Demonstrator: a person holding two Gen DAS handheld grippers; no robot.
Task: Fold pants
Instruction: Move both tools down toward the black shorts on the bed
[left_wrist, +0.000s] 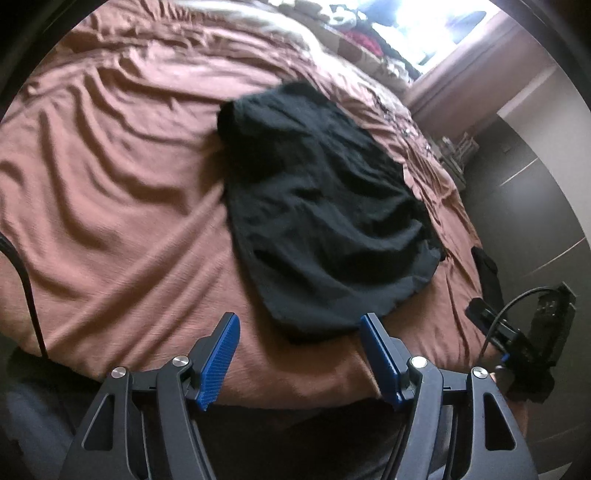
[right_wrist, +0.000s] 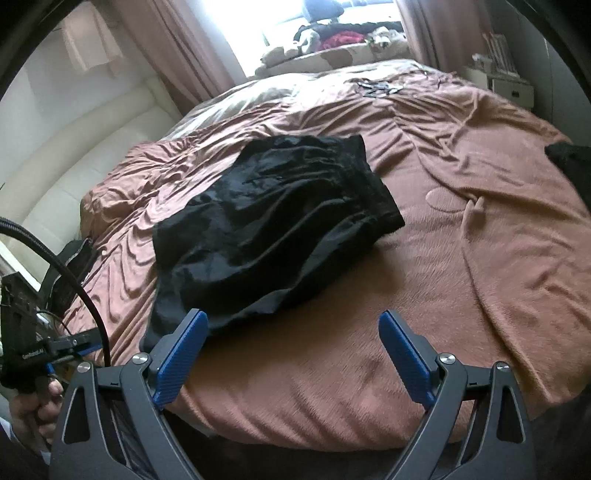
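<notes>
1. The black pants (left_wrist: 317, 206) lie on the bed (left_wrist: 110, 206), already folded into a broad, thick bundle near the edge closest to the person.
2. Their long axis runs away from that edge toward the window end of the bed, slanting slightly; in the right wrist view the gathered waistband end (right_wrist: 354, 162) lies farthest away and the looser end (right_wrist: 173, 317) points at the bed's edge.
3. The cloth looks thin and soft, matte with a faint sheen, heavily creased, with a greyer layer peeking out along one side.
4. The bedcover is a brownish-pink, slightly fuzzy fabric, rumpled into long ridges.
5. The left gripper (left_wrist: 299, 326) hovers just off the bed's edge, its ribbed blue pads standing apart with nothing between them, the near end of the pants just beyond the tips.
6. The right gripper (right_wrist: 293, 323) hangs beside it, jaws spread wide and empty, its left finger (right_wrist: 184, 350) overlapping the bundle's corner in view; contact cannot be told.
</notes>
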